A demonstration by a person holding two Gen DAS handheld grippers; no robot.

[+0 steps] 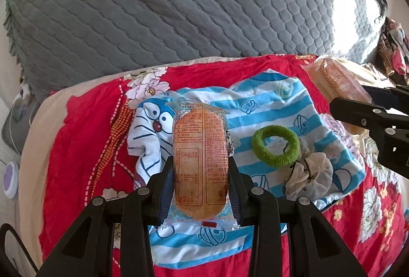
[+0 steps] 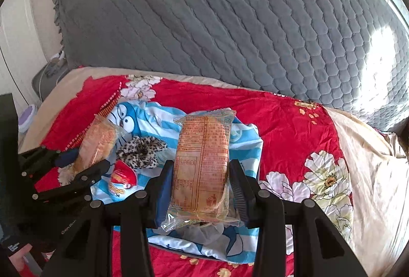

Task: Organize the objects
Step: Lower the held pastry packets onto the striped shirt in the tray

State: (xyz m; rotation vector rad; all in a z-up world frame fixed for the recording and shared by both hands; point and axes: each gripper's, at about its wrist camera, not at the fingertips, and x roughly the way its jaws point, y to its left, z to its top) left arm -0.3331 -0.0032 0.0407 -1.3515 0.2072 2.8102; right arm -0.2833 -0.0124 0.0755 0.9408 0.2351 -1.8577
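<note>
My left gripper (image 1: pixel 200 162) is shut on a wrapped cake packet (image 1: pixel 199 157) and holds it above the blue-striped cartoon cloth (image 1: pixel 271 108). My right gripper (image 2: pixel 200 164) is shut on a second wrapped cake packet (image 2: pixel 202 164), also over that cloth (image 2: pixel 153 118). The right gripper with its packet (image 1: pixel 340 82) shows at the right edge of the left wrist view; the left gripper with its packet (image 2: pixel 98 144) shows at the left of the right wrist view. On the cloth lie a green scrunchie (image 1: pixel 275 145), a white scrunchie (image 1: pixel 310 174), a leopard scrunchie (image 2: pixel 141 150) and a red snack packet (image 2: pixel 122 181).
The cloth lies on a red flowered bedsheet (image 1: pixel 84 123) (image 2: pixel 294 128). A grey quilted blanket (image 1: pixel 179 8) (image 2: pixel 217 21) covers the bed behind. A round purple-topped object (image 1: pixel 10 178) sits off the bed at the left. Patterned clothes (image 1: pixel 393 52) lie at the far right.
</note>
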